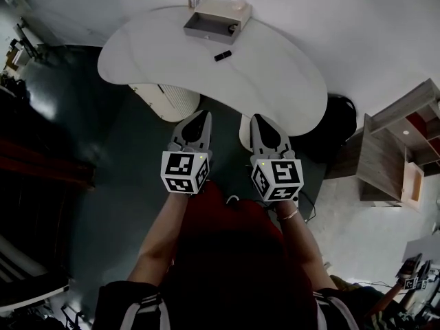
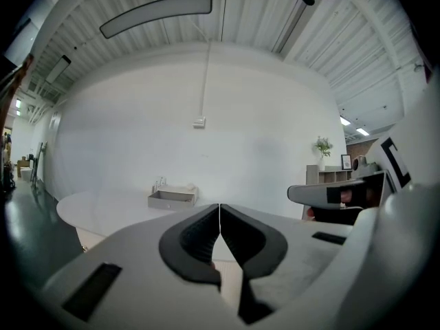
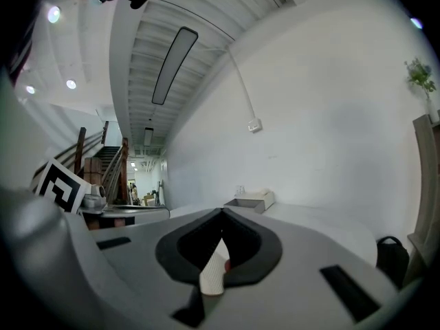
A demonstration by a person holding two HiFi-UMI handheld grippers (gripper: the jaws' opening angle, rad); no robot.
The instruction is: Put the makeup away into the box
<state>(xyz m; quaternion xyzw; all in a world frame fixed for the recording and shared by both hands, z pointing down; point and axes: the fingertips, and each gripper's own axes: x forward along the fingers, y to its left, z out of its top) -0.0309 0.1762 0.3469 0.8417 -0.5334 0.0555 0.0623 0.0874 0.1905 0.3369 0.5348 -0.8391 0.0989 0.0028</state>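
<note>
Table (image 1: 289,81) top smooth matt white; box (image 1: 206,31) matt grey. Floor (image 1: 62,108) dark, glossy. Shelf unit (image 1: 385,160) wood-grain.

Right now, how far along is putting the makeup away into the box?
Nothing looks done: the black makeup item lies on the white table, apart from the open box. Nothing is in hand: the left gripper and right gripper are shut and empty at the table's near side. Left to do: grasp the item and put it in the box.
</note>
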